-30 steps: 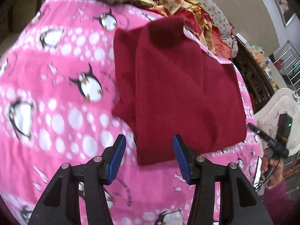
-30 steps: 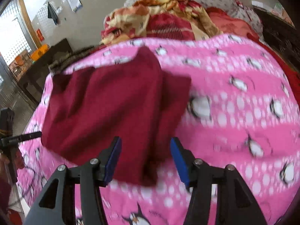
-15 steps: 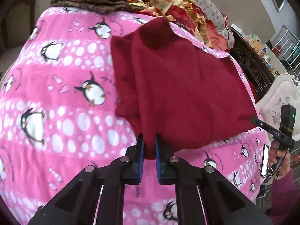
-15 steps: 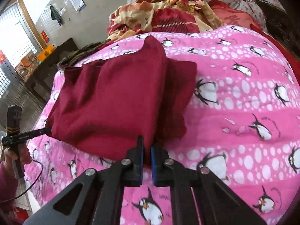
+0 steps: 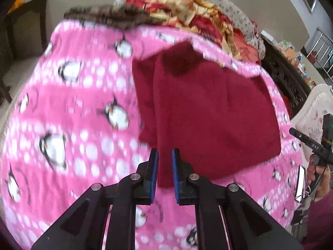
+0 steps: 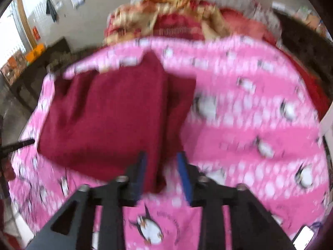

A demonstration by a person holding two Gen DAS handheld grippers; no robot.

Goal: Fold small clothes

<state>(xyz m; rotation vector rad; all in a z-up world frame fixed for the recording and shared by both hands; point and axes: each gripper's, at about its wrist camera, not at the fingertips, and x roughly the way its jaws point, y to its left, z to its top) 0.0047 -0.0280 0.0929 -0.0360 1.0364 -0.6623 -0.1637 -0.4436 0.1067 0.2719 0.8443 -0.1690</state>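
Currently the dark red garment (image 5: 208,112) lies partly folded on the pink penguin-print blanket (image 5: 68,112), one side panel folded over the body, a narrower strip showing along its edge. Its near hem is bunched up towards both cameras.

Left gripper (image 5: 165,174): jaws nearly together, blue pads clamped on the near corner of the garment hem; cloth fills the narrow gap between them.

Right gripper (image 6: 162,174): jaws have just been opening, now part-way apart. A fold of the garment's near edge sits between them, against the left-hand pad; the other pad stands clear of the cloth with pink blanket visible in the gap. So no grip there as far as the view shows. Right wrist view is heavily motion-blurred, so fine contact is hard to judge.

Blanket's far edge is lifted and flipped over the top of the garment in both views. Behind it: a heap of red-and-yellow patterned bedding (image 5: 197,6) and a dark brown furry cloth (image 5: 108,15) at the far left corner. At the right edge of the left wrist view, a hand (image 5: 318,173) in a maroon sleeve holds the other gripper's handle, with a phone (image 5: 299,184) just beside it.
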